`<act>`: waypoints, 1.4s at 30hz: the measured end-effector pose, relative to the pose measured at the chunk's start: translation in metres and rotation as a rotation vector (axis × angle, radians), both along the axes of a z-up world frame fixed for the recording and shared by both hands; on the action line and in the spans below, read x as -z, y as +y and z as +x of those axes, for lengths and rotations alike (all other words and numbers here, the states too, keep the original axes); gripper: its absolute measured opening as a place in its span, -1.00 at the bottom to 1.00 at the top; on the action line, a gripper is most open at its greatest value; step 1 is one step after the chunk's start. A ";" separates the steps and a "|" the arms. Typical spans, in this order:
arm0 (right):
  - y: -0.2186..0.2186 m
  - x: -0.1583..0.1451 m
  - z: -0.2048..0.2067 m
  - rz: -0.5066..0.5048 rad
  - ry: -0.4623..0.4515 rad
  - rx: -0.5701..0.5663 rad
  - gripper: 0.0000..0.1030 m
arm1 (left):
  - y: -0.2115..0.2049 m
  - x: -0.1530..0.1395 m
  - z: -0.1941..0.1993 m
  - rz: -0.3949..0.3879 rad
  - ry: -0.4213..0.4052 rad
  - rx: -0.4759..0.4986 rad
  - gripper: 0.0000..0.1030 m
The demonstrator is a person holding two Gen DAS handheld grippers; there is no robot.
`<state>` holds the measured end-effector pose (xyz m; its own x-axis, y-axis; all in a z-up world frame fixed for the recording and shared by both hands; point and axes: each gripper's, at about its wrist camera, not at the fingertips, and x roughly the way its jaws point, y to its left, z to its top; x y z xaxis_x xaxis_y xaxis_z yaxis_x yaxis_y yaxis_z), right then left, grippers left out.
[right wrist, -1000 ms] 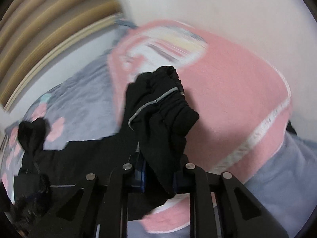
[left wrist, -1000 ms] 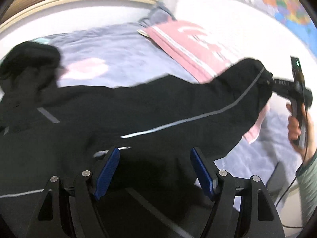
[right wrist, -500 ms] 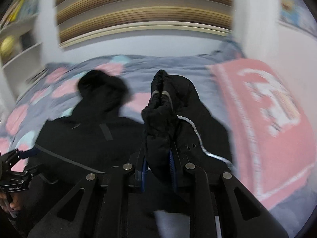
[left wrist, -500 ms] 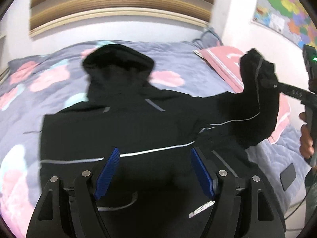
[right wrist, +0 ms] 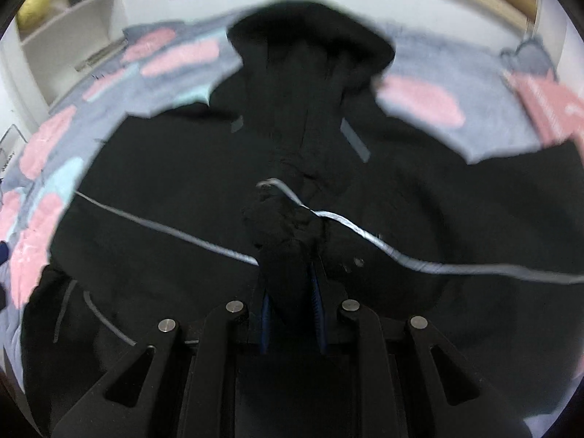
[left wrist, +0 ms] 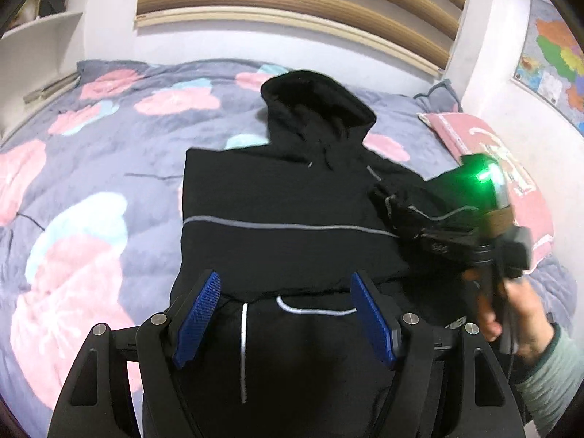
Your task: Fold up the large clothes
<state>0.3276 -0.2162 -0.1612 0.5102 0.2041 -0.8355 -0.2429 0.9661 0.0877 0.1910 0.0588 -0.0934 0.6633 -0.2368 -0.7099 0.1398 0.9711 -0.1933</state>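
Over jacket (left wrist: pixel 277 197) | left gripper (left wrist: pixel 284 314) fingers spread | right gripper (right wrist: pixel 291 292) pinching sleeve (right wrist: pixel 281 226)

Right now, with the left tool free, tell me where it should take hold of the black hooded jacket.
Grip the black hooded jacket at its left folded edge, coming from the left over the floral quilt: that edge lies flat and exposed, while the right tool holds the sleeve cuff.

Left gripper (left wrist: pixel 284 314): black angular frame, blue ribbed finger pads (left wrist: pixel 199 314), silver screws. Right gripper (right wrist: pixel 292 292): same frame; glowing green dome above handle. Hand (left wrist: pixel 518 325): bare skin, grey-green sleeve.
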 end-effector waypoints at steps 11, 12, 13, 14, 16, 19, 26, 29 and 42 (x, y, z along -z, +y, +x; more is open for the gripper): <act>-0.048 -0.066 -0.067 0.143 -0.130 -0.037 0.11 | -0.051 0.002 0.037 -0.131 0.021 0.181 0.46; -0.056 -0.071 -0.070 0.143 -0.140 -0.015 0.11 | -0.062 0.003 0.047 -0.160 0.034 0.214 0.46; -0.066 -0.073 -0.074 0.148 -0.144 0.002 0.11 | -0.073 0.005 0.056 -0.184 0.050 0.235 0.46; -0.077 -0.072 -0.077 0.150 -0.145 0.017 0.11 | -0.083 0.007 0.064 -0.202 0.067 0.254 0.46; -0.093 -0.068 -0.081 0.120 -0.143 0.046 0.11 | -0.107 0.020 0.086 -0.241 0.119 0.284 0.46; -0.113 -0.057 -0.085 0.079 -0.140 0.085 0.11 | -0.132 0.037 0.111 -0.217 0.162 0.251 0.46; -0.151 -0.046 -0.086 0.077 -0.130 0.145 0.11 | -0.173 0.072 0.140 -0.195 0.222 0.228 0.33; -0.161 -0.050 -0.088 0.084 -0.134 0.170 0.11 | -0.182 0.073 0.143 -0.157 0.220 0.229 -0.42; -0.161 -0.073 -0.072 0.160 -0.145 0.246 0.19 | -0.076 -0.022 0.100 -0.242 -0.036 0.137 -0.56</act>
<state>0.2556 -0.3774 -0.0878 0.6722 0.1825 -0.7176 -0.0248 0.9742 0.2244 0.2909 -0.0171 -0.0717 0.6369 -0.4860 -0.5984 0.2777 0.8688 -0.4100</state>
